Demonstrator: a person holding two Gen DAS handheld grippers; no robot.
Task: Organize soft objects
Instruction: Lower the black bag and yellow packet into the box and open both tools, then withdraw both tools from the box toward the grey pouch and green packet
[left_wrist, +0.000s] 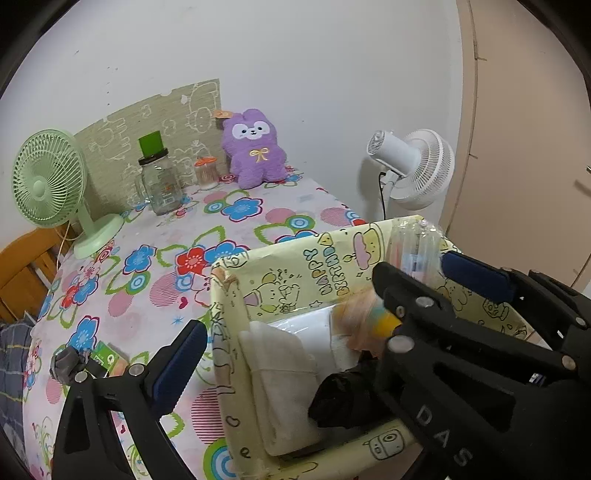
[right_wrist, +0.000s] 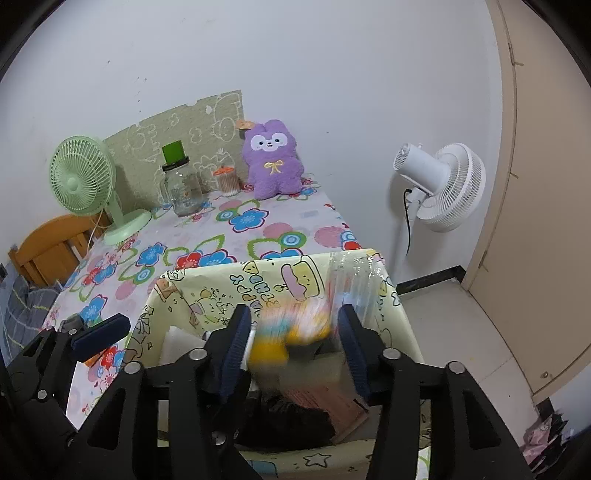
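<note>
Between the right gripper (right_wrist: 293, 343) pads sits a blurred, multicoloured soft thing (right_wrist: 291, 332), yellow at its lower end with pale blue and orange bands above; the jaws stand partly apart, and a sliver of gap shows at each pad, so I judge it let go or dropping rather than held, though the blur leaves this unsure. It hangs directly ahead of those fingers and a little below, over the open mouth of the yellow cartoon-printed box (right_wrist: 207, 284), its long axis running roughly away from the camera toward the box's far wall. Below it in the box lie a folded white cloth (left_wrist: 284, 387), a dark bundle (left_wrist: 340, 398) and a reddish-brown flat piece (right_wrist: 328, 402), with a clear plastic packet (right_wrist: 354, 284) leaning on the far wall. The left gripper (left_wrist: 317, 295) is spread wide and holds nothing, one finger outside the box's left wall, the other over its right side, so the right hand is nearer the piece. Left of the box on the flowered tablecloth (left_wrist: 155, 229) a small grey bundle (left_wrist: 66, 363) waits nearest the left hand, and the purple plush (left_wrist: 255, 147) sits well apart at the wall
</note>
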